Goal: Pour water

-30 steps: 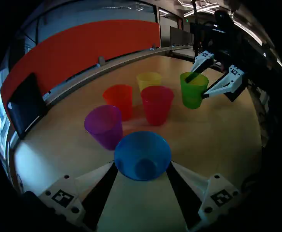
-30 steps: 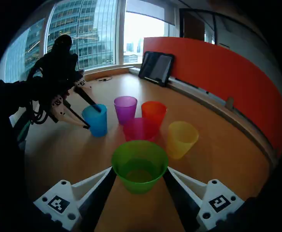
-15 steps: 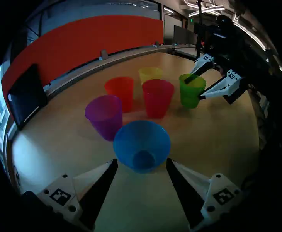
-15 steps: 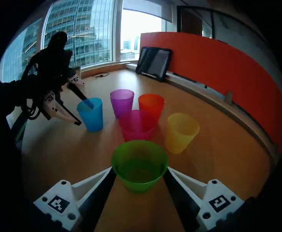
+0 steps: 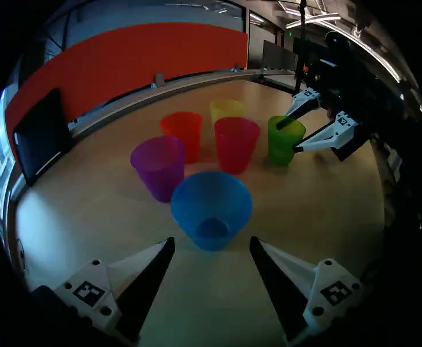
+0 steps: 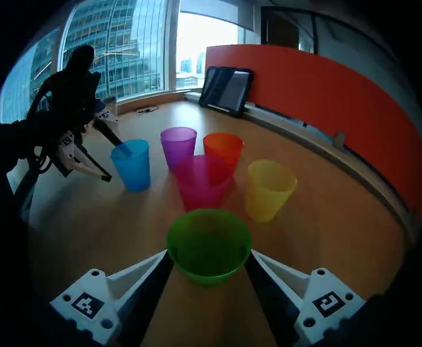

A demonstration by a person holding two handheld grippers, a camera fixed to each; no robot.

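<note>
My left gripper (image 5: 211, 239) has its jaws spread. The blue cup (image 5: 211, 207) stands upright on the wooden table (image 5: 321, 196), just ahead of the tips and centred between them, with a sliver of table visible on either side, so neither finger touches it. In the right gripper view the same gripper sits at the far left, one finger on each side of the blue cup.

My right gripper (image 6: 209, 253) is pinching the green cup (image 6: 209, 243), with both fingers lying against its walls just below the rim. The cup is upright with its mouth towards me. Its inside is too dark for me to tell whether it holds water.

Between the two cups stands a tight cluster of four. In the left gripper view the purple cup (image 5: 158, 166) is just beyond the blue one to the left and the red cup (image 5: 235, 143) is beyond it to the right. The orange cup (image 5: 181, 133) and the yellow cup (image 5: 227, 108) are farther back. The green cup is to the right of the red one, near it but not touching.

A dark tablet (image 5: 40, 139) leans at the table's far left edge, below an orange wall (image 5: 124, 58).
</note>
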